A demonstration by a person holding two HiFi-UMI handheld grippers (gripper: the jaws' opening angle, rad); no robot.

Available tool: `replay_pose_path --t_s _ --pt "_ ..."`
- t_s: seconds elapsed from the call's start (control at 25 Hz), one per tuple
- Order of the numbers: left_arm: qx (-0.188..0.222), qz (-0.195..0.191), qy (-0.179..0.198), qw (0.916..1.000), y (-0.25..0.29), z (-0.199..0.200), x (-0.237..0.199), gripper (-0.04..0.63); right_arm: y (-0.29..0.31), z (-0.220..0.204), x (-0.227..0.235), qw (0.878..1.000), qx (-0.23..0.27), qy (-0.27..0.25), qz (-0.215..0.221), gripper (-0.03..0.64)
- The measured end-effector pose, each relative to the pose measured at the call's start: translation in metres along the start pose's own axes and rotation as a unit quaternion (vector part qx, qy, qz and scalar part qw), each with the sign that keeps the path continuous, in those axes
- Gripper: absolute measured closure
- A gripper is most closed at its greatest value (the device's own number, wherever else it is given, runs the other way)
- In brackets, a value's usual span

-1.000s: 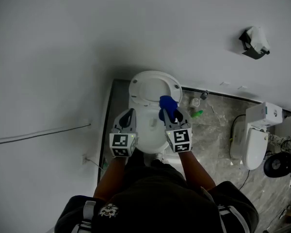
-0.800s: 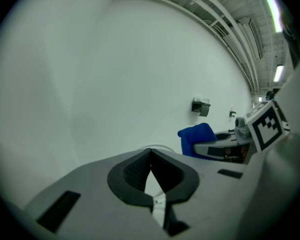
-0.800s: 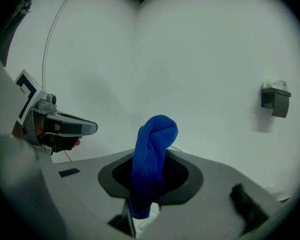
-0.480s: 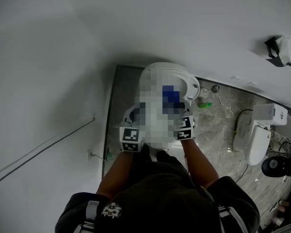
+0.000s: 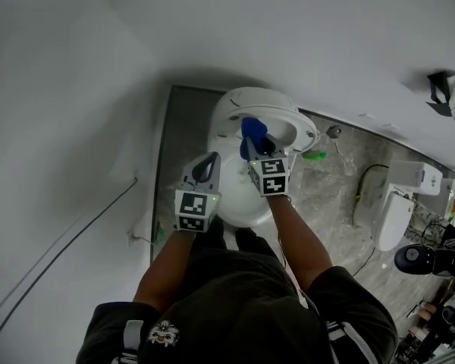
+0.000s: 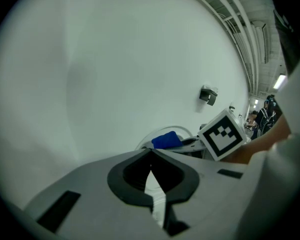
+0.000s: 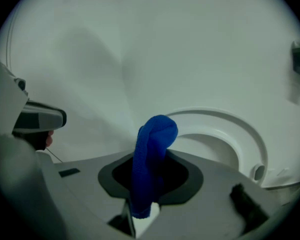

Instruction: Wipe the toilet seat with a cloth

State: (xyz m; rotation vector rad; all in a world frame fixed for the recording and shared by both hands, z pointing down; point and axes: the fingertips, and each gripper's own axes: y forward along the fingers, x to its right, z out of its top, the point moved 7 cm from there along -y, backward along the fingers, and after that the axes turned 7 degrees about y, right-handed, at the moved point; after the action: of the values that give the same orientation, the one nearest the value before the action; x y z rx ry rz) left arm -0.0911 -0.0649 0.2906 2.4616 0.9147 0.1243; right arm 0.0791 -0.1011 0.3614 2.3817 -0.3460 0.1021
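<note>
Now the right gripper has its fingers clamped on the blue cloth, which sticks out past them over the white toilet seat. I cannot tell whether the cloth touches the seat. Just beside it, the left gripper hangs over the toilet's left edge, fingers closed together and holding nothing.

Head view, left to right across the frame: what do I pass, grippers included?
wall cable → left gripper, shut and empty → right gripper clamped on the blue cloth → green item on the floor → second toilet. The toilet being wiped spans both grippers, so it is left out.
</note>
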Motion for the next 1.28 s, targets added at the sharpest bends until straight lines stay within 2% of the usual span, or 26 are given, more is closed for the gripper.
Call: replay_pose_path --t_s 0.28,0.44,0.6,0.92,1.28 --pt "0.002 0.001 0.007 1.0 0.004 0.006 -0.002 0.586 0.003 0.015 0.019 0.999 0.019 0.032 -0.023 0.525" --pt "0.004 -0.018 -0.001 0.9998 0.006 0.006 0.008 0.586 -0.008 0.013 0.033 0.998 0.014 0.038 -0.046 0.525" --pt "0.006 -0.034 0.007 0.9994 0.017 0.01 0.018 0.586 -0.017 0.008 0.049 0.997 0.026 0.032 -0.062 0.525" --pt "-0.004 -0.056 0.02 0.9982 0.039 0.009 0.033 0.586 -0.041 0.001 0.089 0.992 0.05 0.057 -0.103 0.525" --pt "-0.027 -0.077 0.03 0.9962 0.051 -0.007 0.052 0.587 -0.054 -0.023 0.133 0.987 0.032 0.062 -0.148 0.525"
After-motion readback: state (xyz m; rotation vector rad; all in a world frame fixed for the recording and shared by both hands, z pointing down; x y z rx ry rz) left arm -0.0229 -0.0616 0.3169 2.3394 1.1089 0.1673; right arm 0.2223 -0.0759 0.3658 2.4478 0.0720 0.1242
